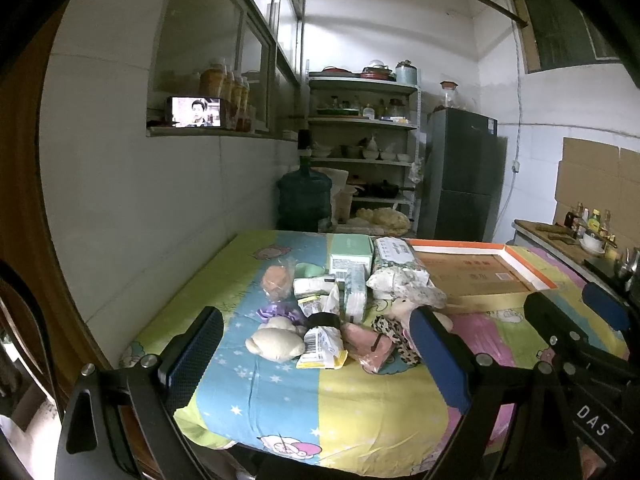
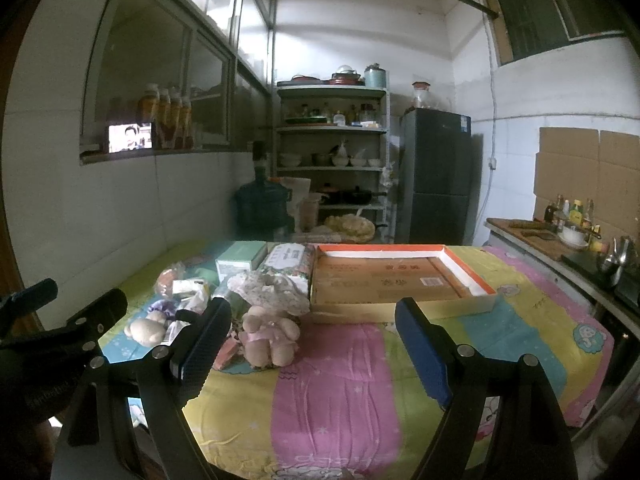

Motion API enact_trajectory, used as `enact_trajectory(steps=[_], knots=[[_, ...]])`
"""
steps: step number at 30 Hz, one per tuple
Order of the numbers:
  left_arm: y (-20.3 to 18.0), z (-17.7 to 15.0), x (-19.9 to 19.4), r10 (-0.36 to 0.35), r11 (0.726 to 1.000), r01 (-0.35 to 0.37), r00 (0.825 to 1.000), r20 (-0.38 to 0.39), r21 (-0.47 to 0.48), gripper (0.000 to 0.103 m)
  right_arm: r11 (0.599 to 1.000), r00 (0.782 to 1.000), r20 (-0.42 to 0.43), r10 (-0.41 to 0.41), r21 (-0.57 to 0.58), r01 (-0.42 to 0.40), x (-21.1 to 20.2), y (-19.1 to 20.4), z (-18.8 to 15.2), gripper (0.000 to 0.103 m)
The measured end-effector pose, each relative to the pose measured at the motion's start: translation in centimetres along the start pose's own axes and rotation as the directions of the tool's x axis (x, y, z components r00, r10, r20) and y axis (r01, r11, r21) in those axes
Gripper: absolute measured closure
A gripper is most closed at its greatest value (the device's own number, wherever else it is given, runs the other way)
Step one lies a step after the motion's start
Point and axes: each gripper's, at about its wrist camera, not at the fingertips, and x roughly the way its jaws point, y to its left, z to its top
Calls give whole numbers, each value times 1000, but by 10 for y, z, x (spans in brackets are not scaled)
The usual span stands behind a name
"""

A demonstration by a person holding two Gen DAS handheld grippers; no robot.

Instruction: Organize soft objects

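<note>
Left tool (image 1: 316, 354) spread wide, right tool (image 2: 316, 342) likewise, pink plush (image 2: 269, 336) between

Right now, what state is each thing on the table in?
Left claw: open, empty.
Right claw: open, empty.
Cardboard box: open, empty.
Pink teddy: lying on the cloth, outside the box.
White plush: lying in the pile.
Green carton: closed.

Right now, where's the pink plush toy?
In the right wrist view the pink plush toy lies on the cartoon bedsheet, at the near right edge of the clutter pile, just in front of the orange-rimmed cardboard tray's near-left corner.
</note>
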Motion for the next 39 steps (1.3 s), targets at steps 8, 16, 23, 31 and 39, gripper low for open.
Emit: enact_trajectory(steps=[8,16,23,31,39], knots=[[-1,-1,0,-1,1000,1,1000,0,0,8,1000,1000,0,-1,-1,1,0,0,0,18],[-3,-2,-2,-6,1000,6,1000,0,2,8,1000,1000,-1,0,0,0,0,0,0,18],[-4,-3,-3,-13,1000,13,1000,-3,0,8,1000,1000,0,0,-1,0,-1,0,0,18],[-5,-3,-5,-15,1000,15,1000,-5,2,8,1000,1000,-1,1,-1,-1,0,0,0,18],[-5,-3,-5,-15,1000,15,1000,-5,0,8,1000,1000,-1,1,-2,-1,0,-1,0,18]])
